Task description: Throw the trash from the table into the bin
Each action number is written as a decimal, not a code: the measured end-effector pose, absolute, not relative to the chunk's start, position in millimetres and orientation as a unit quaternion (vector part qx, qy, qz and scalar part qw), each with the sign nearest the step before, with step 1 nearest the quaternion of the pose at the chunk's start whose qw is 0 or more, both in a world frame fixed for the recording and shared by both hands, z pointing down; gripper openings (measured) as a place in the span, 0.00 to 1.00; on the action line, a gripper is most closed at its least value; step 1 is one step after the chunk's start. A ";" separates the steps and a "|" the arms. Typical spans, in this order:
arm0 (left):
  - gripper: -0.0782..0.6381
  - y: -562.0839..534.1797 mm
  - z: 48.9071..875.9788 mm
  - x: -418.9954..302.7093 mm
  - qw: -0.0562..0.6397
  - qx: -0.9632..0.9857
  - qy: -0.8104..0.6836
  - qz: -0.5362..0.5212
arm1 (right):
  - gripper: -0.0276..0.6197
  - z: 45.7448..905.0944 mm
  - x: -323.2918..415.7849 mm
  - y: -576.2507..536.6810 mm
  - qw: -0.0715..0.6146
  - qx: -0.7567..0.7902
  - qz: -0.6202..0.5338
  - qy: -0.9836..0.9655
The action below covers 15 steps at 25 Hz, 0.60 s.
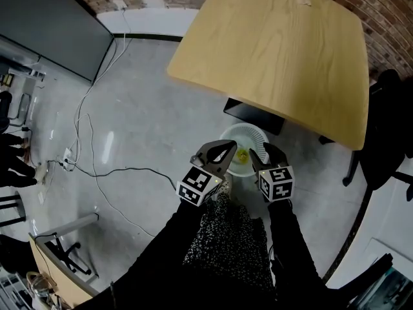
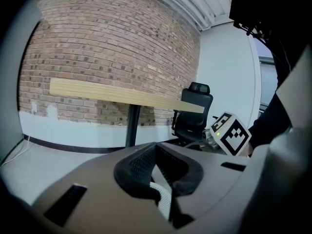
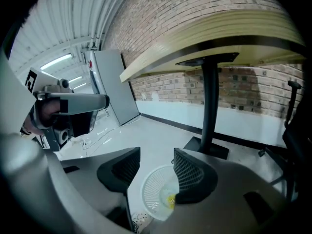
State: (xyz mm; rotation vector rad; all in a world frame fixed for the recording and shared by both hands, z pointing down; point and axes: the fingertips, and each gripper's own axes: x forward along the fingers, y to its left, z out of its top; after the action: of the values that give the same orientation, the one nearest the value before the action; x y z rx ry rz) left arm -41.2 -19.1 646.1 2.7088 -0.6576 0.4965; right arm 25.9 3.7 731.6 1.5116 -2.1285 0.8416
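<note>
Both grippers hang over the white mesh bin (image 1: 248, 130), which stands on the floor (image 1: 148, 121) just off the tabletop's (image 1: 271, 50) near edge. The right gripper's (image 1: 261, 155) jaws stand apart with nothing between them. The left gripper's (image 1: 226, 155) jaws are closed and empty. A yellow scrap of trash (image 1: 242, 155) lies inside the bin.

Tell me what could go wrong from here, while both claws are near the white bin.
1. The open right claw hangs close over the light mesh bin; a bump could tip it.
2. A small scrap lies far across the table; it may be overlooked.
3. Loose cables on the floor could catch a foot.
</note>
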 end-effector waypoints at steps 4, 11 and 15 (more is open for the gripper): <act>0.11 -21.8 621.2 -35.9 0.145 0.948 -0.232 0.164 | 0.35 707.6 27.2 0.7 0.199 0.536 0.298 -0.764; 0.11 -20.1 577.9 -35.4 0.133 0.950 -0.234 0.156 | 0.23 651.1 20.6 3.9 0.183 0.532 0.280 -0.778; 0.11 -16.3 555.2 -31.2 0.130 0.952 -0.232 0.154 | 0.18 616.4 20.6 3.9 0.169 0.539 0.269 -0.780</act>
State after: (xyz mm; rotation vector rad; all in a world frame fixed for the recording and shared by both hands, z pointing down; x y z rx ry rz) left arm -31.2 -16.3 555.2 2.7644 -0.6728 0.4482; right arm 20.6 3.9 616.4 1.5321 -2.2192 0.7641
